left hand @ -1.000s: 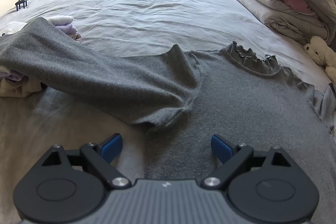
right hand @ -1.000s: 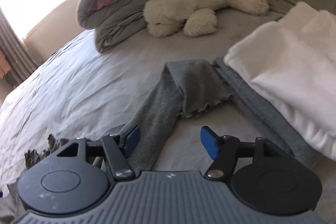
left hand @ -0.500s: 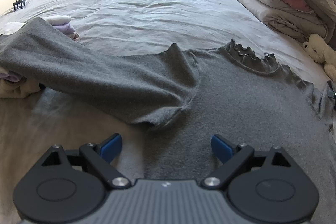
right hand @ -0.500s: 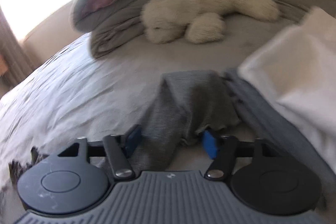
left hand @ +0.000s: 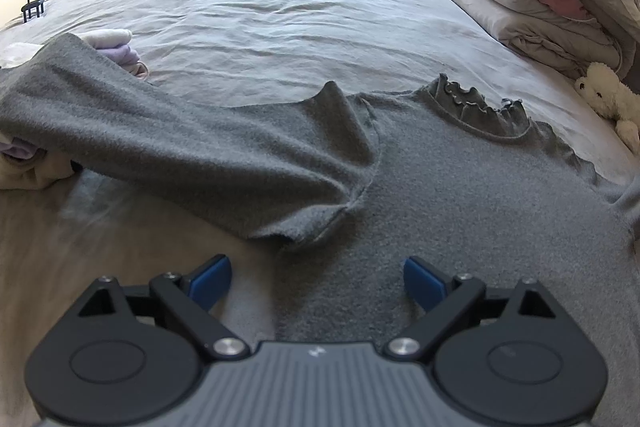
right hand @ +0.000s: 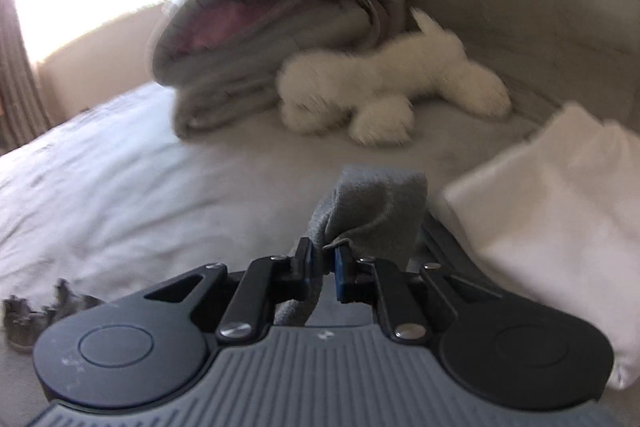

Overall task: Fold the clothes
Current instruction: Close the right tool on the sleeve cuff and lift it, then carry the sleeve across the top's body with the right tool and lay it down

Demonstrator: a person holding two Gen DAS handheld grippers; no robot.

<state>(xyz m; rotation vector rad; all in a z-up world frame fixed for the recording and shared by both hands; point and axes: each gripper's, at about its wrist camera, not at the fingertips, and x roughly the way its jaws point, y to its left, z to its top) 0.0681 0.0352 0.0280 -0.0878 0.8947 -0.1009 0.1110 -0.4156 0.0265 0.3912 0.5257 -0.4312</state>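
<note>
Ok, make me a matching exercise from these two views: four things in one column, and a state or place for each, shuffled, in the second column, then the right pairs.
Things
1. left gripper
2. right gripper
3. white plush toy
4. left sleeve

States or places
A. shut on the grey sleeve end
B. draped over a pile of light clothes
C. open, above the grey sweater
D. lying against the folded grey duvet

Pairs: 1-C, 2-A, 3-D, 4-B
</note>
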